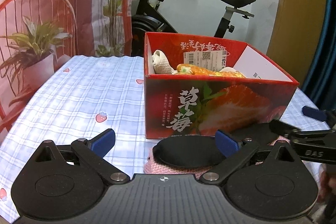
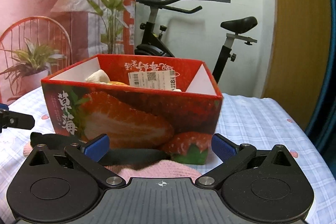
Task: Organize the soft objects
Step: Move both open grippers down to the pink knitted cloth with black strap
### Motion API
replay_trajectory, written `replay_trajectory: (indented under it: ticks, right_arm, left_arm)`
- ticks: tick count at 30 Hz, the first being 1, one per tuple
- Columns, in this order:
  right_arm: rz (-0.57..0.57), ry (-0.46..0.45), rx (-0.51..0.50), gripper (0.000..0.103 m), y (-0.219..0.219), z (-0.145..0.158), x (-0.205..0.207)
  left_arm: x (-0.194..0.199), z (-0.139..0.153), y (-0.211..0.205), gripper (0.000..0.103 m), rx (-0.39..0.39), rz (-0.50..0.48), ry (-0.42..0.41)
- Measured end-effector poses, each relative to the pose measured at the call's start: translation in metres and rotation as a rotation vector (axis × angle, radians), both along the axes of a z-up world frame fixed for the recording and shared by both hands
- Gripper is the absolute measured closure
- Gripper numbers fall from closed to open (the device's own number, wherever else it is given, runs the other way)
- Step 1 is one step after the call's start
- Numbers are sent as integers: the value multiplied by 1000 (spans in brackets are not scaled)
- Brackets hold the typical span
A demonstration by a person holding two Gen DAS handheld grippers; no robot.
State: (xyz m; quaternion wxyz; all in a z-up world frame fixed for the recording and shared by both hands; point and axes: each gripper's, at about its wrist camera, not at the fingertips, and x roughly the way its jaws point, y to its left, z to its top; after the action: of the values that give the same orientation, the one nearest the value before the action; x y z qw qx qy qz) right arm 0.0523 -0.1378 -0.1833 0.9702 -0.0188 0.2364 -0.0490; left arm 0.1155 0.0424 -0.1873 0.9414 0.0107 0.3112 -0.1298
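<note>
**Picking up the pink-and-black soft item in front of the box**

Both grippers are spread wide and hold nothing. The left gripper (image 1: 166, 141) sits low at the bottom centre of its frame, its blue fingertips (image 1: 104, 139) straddling the near end of the item. The right gripper (image 2: 160, 145) does the same from the other side, with the item directly below its jaws.

Procedure, as judged from this position:
1. Lower one gripper until both pads bracket a thick fold of the knit, not the thin black edge.
2. Close slowly; soft fabric compresses, so continue until the fold stops yielding.
3. Lift straight up to clear the rim of the strawberry box (image 1: 220, 77), then move over the opening and release.
4. Keep the second gripper clear; its arm already crosses the right edge of the left view.

The soft item (image 1: 184, 152) lies on the checked tablecloth (image 1: 84, 93), touching or just beside the box's front wall. It shows a pink ribbed knit body with a black oval panel on top; it may be a slipper or a hat, but the view is too partial to tell. Inside the box, at centre frame, a cream cloth (image 1: 161, 63) and an orange patterned piece (image 1: 199, 70) already lie.
</note>
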Motion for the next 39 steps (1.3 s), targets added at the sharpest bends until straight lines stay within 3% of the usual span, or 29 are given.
replay_trajectory:
  ticks: [8,17,28,39]
  right_arm:
    - [35,102,17,9,10,-24,25]
    - [73,91,33,9,6,-49,7]
    - [88,89,71,9,-3,-52,7]
    - [87,95,81,9,-4,-52,8]
  left_arm:
    - [4,-12,4,29,-74,-11,66]
    - [1,-37,4,33,-136,-17,139]
    - [26,-44,2,34,-204,-11,198]
    - [21,-24,-11,35,-239,-61,144]
